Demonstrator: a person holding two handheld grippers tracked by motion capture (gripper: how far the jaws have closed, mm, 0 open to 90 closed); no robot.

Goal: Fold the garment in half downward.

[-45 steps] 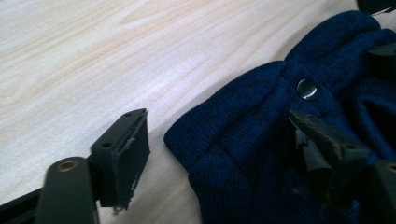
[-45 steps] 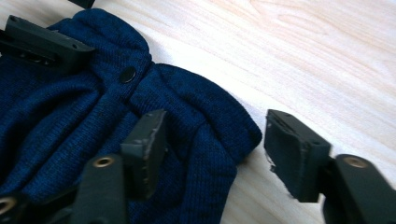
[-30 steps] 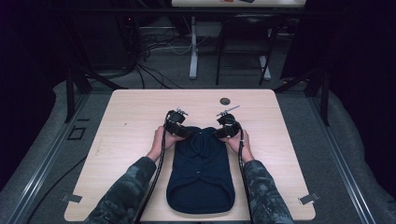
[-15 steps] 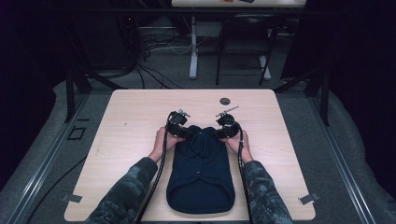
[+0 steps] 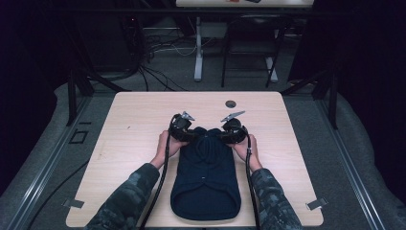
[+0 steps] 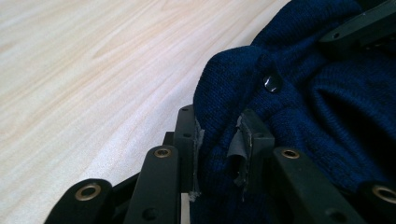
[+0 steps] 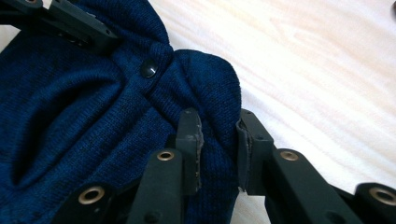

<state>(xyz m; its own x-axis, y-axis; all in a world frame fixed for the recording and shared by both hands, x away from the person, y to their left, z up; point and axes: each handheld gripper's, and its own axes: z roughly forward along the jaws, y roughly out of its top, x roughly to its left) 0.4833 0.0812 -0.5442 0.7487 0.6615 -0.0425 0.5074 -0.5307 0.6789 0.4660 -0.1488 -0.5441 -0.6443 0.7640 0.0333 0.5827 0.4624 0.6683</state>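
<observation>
A person at a wooden table (image 5: pixel 129 143) works a dark blue knitted garment (image 5: pixel 206 182) that lies flat at the six o'clock side of the tabletop, its far end bunched between two hand-held grippers. Since a second ago both sets of jaws have been closing, and each now pinches a fold of knit near that end, so the cloth appears ready to be lifted or drawn back in a fold.

At about ten o'clock of the garment, the left gripper (image 5: pixel 187 134) has its jaws pressed onto a ridge of fabric beside a small dark button (image 6: pixel 272 83); the left hand (image 5: pixel 165 146) lies low, forearm running in from the near edge. At about two o'clock, the right gripper (image 5: pixel 229 135) bites a rounded corner of the same knit, right hand (image 5: pixel 248 148) mirroring the other. The grippers point inward toward each other. A small dark disc (image 5: pixel 231 103) sits at twelve o'clock, well apart.
</observation>
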